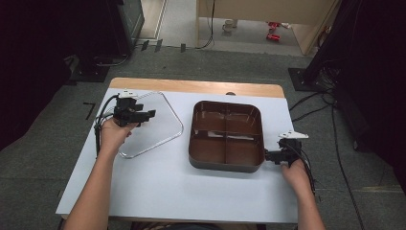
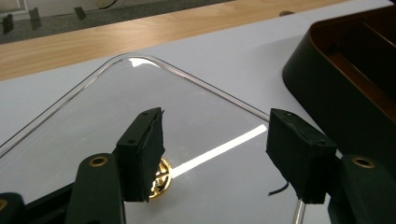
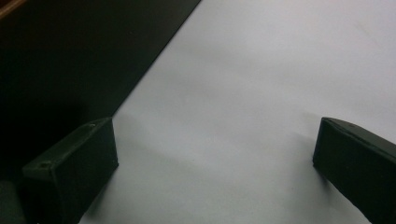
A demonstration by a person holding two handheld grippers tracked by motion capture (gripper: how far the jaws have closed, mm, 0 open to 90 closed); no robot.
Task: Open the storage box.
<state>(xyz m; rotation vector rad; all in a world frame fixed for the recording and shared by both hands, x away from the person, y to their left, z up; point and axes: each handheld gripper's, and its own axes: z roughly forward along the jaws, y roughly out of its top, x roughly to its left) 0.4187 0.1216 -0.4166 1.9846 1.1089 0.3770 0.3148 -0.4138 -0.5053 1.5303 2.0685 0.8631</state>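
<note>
A clear, rounded-square plastic lid (image 1: pixel 158 127) lies flat on the left of the white table (image 1: pixel 167 191). My left gripper (image 1: pixel 149 114) hovers open over the lid's left part. In the left gripper view its jaws (image 2: pixel 217 135) stand wide apart above the lid (image 2: pixel 201 107), and a small gold emblem (image 2: pixel 162 175) shows beside the left jaw. A brown tray (image 1: pixel 225 167) with several empty compartments sits at the centre right. My right gripper (image 1: pixel 268 155) is open beside the tray's near right corner. Bare table lies between its jaws (image 3: pixel 217 140), with the tray's dark wall (image 3: pixel 70 60) to one side.
A wooden strip (image 1: pixel 191 86) runs along the table's far edge. In the left gripper view the tray's dark wall (image 2: pixel 336 84) stands close on the right. Cables (image 1: pixel 335 139) and dark equipment stands surround the table on the floor.
</note>
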